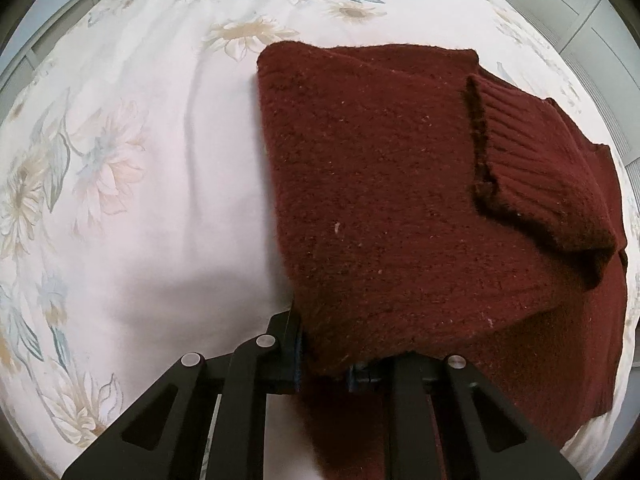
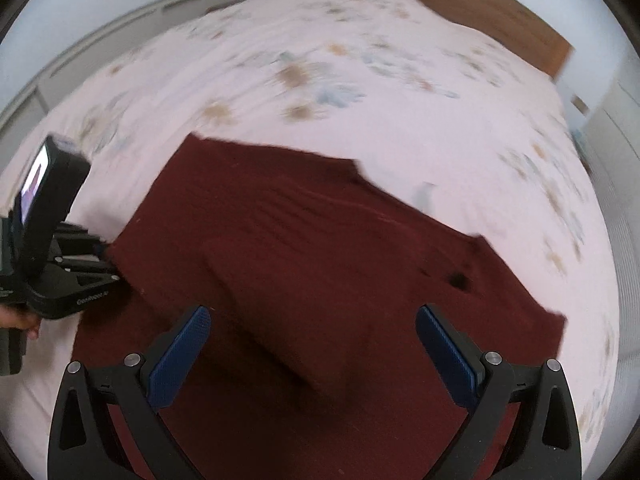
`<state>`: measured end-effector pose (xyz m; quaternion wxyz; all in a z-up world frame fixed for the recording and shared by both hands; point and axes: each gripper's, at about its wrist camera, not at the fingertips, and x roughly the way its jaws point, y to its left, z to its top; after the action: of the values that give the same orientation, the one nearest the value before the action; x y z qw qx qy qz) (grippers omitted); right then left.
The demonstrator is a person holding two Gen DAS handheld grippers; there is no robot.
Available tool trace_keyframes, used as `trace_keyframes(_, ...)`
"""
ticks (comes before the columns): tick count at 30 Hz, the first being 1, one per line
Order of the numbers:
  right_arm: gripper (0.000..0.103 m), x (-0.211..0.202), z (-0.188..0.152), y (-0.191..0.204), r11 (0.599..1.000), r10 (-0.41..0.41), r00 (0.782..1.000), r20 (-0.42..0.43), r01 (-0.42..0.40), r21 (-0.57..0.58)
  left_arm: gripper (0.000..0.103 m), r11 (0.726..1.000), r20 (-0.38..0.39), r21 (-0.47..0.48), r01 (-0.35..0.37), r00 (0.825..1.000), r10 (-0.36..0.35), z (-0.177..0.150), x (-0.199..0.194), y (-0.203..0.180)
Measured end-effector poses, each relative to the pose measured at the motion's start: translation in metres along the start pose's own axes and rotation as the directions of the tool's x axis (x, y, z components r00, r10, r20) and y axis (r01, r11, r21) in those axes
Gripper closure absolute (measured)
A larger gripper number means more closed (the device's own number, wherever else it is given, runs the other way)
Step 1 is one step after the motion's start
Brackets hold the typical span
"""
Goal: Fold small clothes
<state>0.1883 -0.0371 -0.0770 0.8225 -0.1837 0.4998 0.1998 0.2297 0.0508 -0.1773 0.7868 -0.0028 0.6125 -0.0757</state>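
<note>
A dark red knitted sweater (image 1: pixel 400 184) lies partly folded on the floral bed sheet (image 1: pixel 152 152), with a ribbed cuff (image 1: pixel 532 168) folded over its right side. My left gripper (image 1: pixel 324 364) is shut on the sweater's near edge, which bunches between its jaws. In the right wrist view the sweater (image 2: pixel 320 264) fills the middle, blurred. My right gripper (image 2: pixel 312 356) is open and empty just above the sweater, its blue pads (image 2: pixel 180 356) wide apart. The left gripper (image 2: pixel 96 264) shows there at the sweater's left edge.
The pale sheet with flower print (image 2: pixel 328 88) covers the whole bed around the sweater. A wooden headboard (image 2: pixel 472 4) stands at the far end. White cabinets (image 1: pixel 576 16) stand beyond the bed's right side.
</note>
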Motion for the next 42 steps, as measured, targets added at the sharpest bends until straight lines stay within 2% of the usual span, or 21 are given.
trace_keyframes(5,0.001,0.047,0.01,0.023,0.997,-0.03,0.995,-0.095,0.023,-0.075,0.09,1.0,0.0,0.002,0.002,1.0,-0.002,0.001,0.001,-0.004)
trace_keyframes(9,0.001,0.066,0.01,0.023,0.996,-0.052,0.992,-0.117,0.043,-0.074,0.089,1.0,-0.004,-0.008,0.008,1.0,-0.008,-0.006,-0.01,0.007)
trace_keyframes(11,0.011,0.066,0.009,0.021,0.998,-0.028,0.993,-0.113,0.022,-0.056,0.088,1.0,-0.004,-0.009,0.009,1.0,-0.01,-0.003,-0.011,0.006)
trace_keyframes(12,0.031,0.065,0.009,0.019,0.999,-0.019,0.993,-0.113,0.013,-0.049,0.088,1.0,-0.004,-0.008,0.008,1.0,-0.008,-0.005,-0.012,0.001)
trace_keyframes(13,0.055,0.064,0.01,0.018,0.999,-0.015,0.994,-0.111,0.01,-0.044,0.088,1.0,-0.004,-0.007,0.006,1.0,-0.006,-0.005,-0.012,0.0)
trace_keyframes(14,0.062,0.06,0.009,0.014,0.999,-0.023,0.994,-0.111,0.019,-0.04,0.088,1.0,-0.004,-0.005,0.005,1.0,-0.005,-0.005,-0.012,-0.002)
trace_keyframes(15,0.077,0.055,0.01,0.009,0.999,-0.031,0.994,-0.104,0.028,-0.033,0.088,1.0,-0.004,-0.004,0.003,1.0,-0.003,-0.003,-0.011,-0.001)
trace_keyframes(16,0.083,0.05,0.01,0.003,0.999,-0.03,0.995,-0.094,0.028,-0.02,0.088,1.0,-0.004,-0.002,0.002,1.0,-0.002,-0.004,-0.01,0.003)
trace_keyframes(21,0.084,0.004,0.001,-0.05,0.989,0.011,1.0,0.013,-0.013,0.148,0.088,1.0,0.011,0.015,-0.01,1.0,0.01,-0.015,-0.016,0.005)
trace_keyframes(24,0.084,-0.019,-0.014,-0.085,0.97,-0.003,0.998,0.058,-0.011,0.242,0.089,1.0,0.028,0.016,-0.007,1.0,0.007,-0.023,-0.03,0.007)
trace_keyframes(25,0.084,-0.019,-0.014,-0.085,0.97,-0.003,0.998,0.058,-0.011,0.242,0.089,1.0,0.038,0.027,-0.013,0.999,0.012,-0.024,-0.034,0.002)
trace_keyframes(27,0.085,-0.032,-0.035,-0.113,0.955,-0.036,0.996,0.076,0.012,0.298,0.089,0.999,0.052,0.044,-0.028,0.998,0.026,-0.025,-0.037,-0.003)
trace_keyframes(30,0.085,-0.03,-0.06,-0.141,0.931,-0.043,0.997,0.058,0.019,0.365,0.089,0.997,0.07,0.059,-0.05,0.997,0.045,-0.027,-0.041,-0.011)
trace_keyframes(34,0.085,-0.016,-0.09,-0.158,0.908,-0.043,0.999,0.021,0.031,0.417,0.089,0.995,0.083,0.075,-0.072,0.994,0.065,-0.027,-0.04,-0.018)
trace_keyframes(39,0.085,0.02,-0.123,-0.175,0.875,-0.01,0.999,-0.036,0.026,0.483,0.089,0.991,0.07,0.082,-0.104,0.993,0.099,-0.032,-0.033,-0.037)
trace_keyframes(41,0.082,0.018,-0.136,-0.183,0.859,0.004,1.0,-0.026,0.01,0.512,0.089,0.988,0.064,0.086,-0.128,0.99,0.123,-0.033,-0.026,-0.04)
trace_keyframes(42,0.075,0.017,-0.14,-0.186,0.847,0.004,1.0,-0.019,0.007,0.531,0.089,0.988,0.062,0.08,-0.129,0.99,0.125,-0.033,-0.025,-0.04)
